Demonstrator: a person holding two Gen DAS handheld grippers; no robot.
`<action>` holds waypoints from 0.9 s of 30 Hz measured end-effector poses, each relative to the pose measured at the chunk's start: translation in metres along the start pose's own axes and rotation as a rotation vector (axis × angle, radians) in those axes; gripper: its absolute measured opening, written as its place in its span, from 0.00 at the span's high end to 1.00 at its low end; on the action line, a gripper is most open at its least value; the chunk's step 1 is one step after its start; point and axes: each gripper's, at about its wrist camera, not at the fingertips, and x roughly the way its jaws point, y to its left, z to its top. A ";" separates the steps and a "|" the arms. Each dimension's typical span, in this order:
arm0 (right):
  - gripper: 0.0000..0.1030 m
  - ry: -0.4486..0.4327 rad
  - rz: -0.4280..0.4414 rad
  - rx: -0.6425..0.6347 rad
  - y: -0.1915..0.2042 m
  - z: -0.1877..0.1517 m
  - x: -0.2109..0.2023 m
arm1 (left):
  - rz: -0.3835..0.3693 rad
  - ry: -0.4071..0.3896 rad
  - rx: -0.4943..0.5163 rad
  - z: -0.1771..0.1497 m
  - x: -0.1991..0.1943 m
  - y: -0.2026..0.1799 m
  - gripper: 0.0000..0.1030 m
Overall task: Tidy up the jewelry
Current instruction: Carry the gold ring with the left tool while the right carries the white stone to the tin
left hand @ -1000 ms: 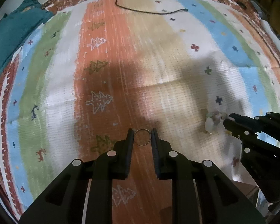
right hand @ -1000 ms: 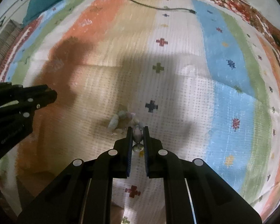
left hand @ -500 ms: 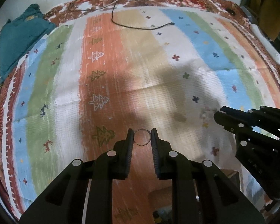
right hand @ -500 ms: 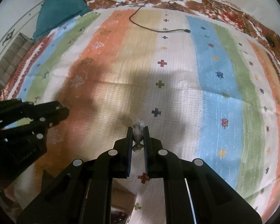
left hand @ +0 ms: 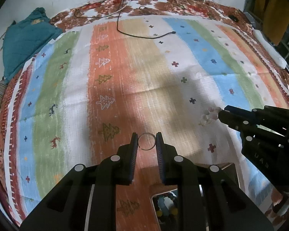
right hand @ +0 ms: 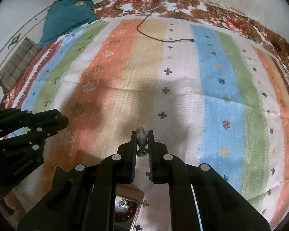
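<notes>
both grippers risen, ring (left hand: pixel 146 141) facing camera, earring (right hand: pixel 141 140) lengthwise along gripper

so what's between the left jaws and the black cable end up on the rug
Only bare striped rug lies between the left gripper, shut on the thin ring, and the cable end, in the left wrist view.

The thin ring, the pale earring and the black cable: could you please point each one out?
Thin ring (left hand: pixel 146 141): left wrist view, its open middle.
Pale earring (right hand: pixel 141 139): right wrist view, its body.
Black cable (right hand: pixel 175 40): right wrist view, near its loose end.
</notes>
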 end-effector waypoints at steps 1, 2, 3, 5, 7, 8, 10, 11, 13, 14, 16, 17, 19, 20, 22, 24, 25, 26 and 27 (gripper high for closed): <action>0.89 -0.006 -0.003 -0.003 0.000 -0.001 -0.002 | -0.002 -0.004 0.000 0.000 -0.002 0.000 0.82; 0.89 -0.015 -0.007 -0.007 0.001 -0.001 -0.005 | -0.005 -0.010 -0.001 -0.001 -0.004 -0.001 0.82; 0.89 -0.020 -0.007 -0.008 0.001 -0.002 -0.007 | -0.009 -0.015 -0.002 -0.002 -0.007 -0.001 0.82; 0.89 -0.035 -0.013 -0.011 0.002 -0.003 -0.013 | -0.014 -0.024 0.000 -0.003 -0.011 -0.003 0.82; 0.89 -0.045 -0.018 -0.019 0.004 -0.005 -0.018 | -0.017 -0.030 0.006 -0.006 -0.015 -0.004 0.82; 0.89 -0.048 -0.020 -0.022 0.004 -0.006 -0.019 | -0.014 -0.030 0.013 -0.008 -0.016 -0.006 0.82; 0.89 -0.052 -0.034 -0.038 0.008 -0.009 -0.023 | -0.004 -0.038 0.022 -0.010 -0.020 -0.008 0.82; 0.89 -0.055 -0.025 -0.038 0.010 -0.010 -0.026 | -0.012 -0.040 0.022 -0.012 -0.022 -0.009 0.82; 0.89 -0.067 -0.020 -0.038 0.012 -0.012 -0.031 | -0.016 -0.048 0.021 -0.013 -0.026 -0.010 0.82; 0.89 -0.075 -0.025 -0.043 0.014 -0.013 -0.033 | -0.017 -0.052 0.022 -0.014 -0.028 -0.010 0.82; 0.89 -0.086 -0.026 -0.048 0.016 -0.015 -0.037 | -0.024 -0.060 0.024 -0.017 -0.032 -0.011 0.82; 0.89 -0.091 -0.026 -0.051 0.017 -0.015 -0.039 | -0.025 -0.063 0.026 -0.018 -0.033 -0.012 0.82; 0.89 -0.102 -0.020 -0.054 0.018 -0.017 -0.044 | -0.030 -0.072 0.030 -0.021 -0.037 -0.013 0.82; 0.89 -0.106 -0.016 -0.055 0.019 -0.018 -0.046 | -0.034 -0.079 0.031 -0.022 -0.040 -0.014 0.82; 0.89 -0.111 -0.011 -0.059 0.021 -0.020 -0.048 | -0.044 -0.092 0.032 -0.025 -0.045 -0.016 0.82; 0.89 -0.115 -0.007 -0.062 0.023 -0.023 -0.051 | -0.052 -0.102 0.032 -0.026 -0.050 -0.017 0.82; 0.88 -0.117 -0.005 -0.063 0.023 -0.025 -0.053 | -0.056 -0.106 0.033 -0.028 -0.052 -0.018 0.82; 0.89 -0.119 -0.004 -0.064 0.024 -0.026 -0.055 | -0.060 -0.109 0.035 -0.030 -0.054 -0.019 0.82; 0.89 -0.124 -0.003 -0.066 0.025 -0.027 -0.057 | -0.063 -0.109 0.035 -0.031 -0.055 -0.019 0.82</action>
